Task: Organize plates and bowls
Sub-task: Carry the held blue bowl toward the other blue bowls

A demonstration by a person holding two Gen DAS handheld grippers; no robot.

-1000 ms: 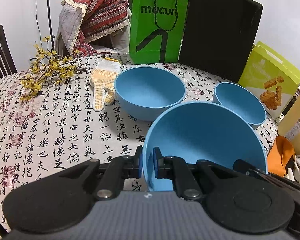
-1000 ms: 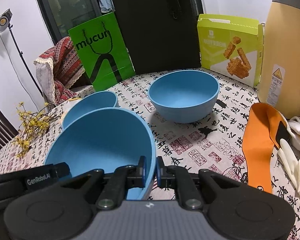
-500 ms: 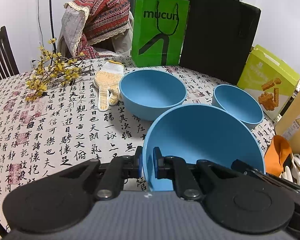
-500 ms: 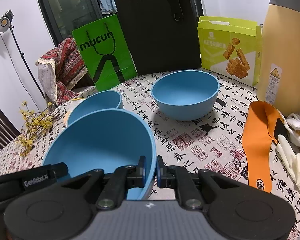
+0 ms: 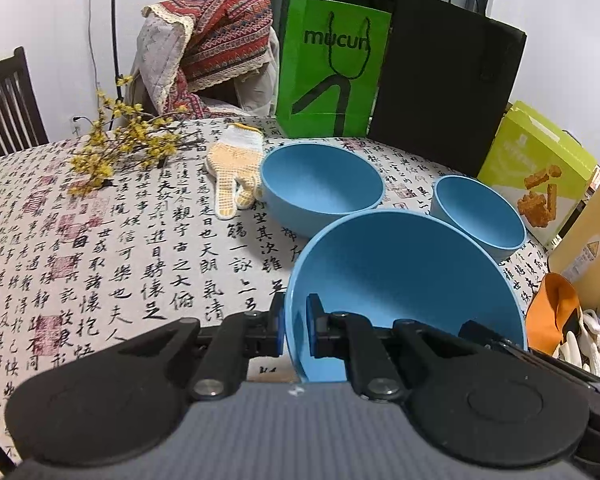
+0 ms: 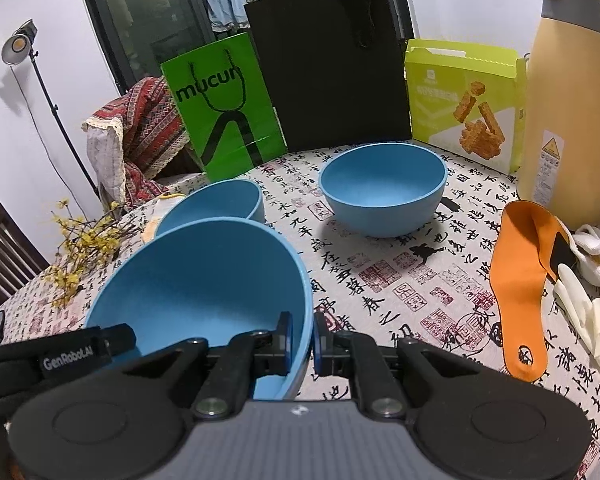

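A large blue bowl (image 5: 404,276) is held between both grippers above the table. My left gripper (image 5: 296,326) is shut on its left rim; my right gripper (image 6: 300,338) is shut on its right rim (image 6: 204,276). Two more blue bowls stand on the calligraphy tablecloth: a mid-size one (image 5: 320,184) (image 6: 216,206) behind the held bowl and another (image 5: 480,212) (image 6: 384,188) to the right. The tip of the other gripper shows at the edge of each wrist view.
A knitted glove (image 5: 234,168) and yellow flower twigs (image 5: 116,148) lie at left. A green bag (image 5: 332,68), black bag (image 5: 444,88) and snack box (image 6: 464,100) stand at the back. A tan jug (image 6: 568,96), orange insole (image 6: 524,276) and white gloves (image 6: 584,292) lie at right.
Both grippers have lifted the large bowl slightly and pulled back a little; the table and the two other bowls sit lower and farther in view. The grip is unchanged.
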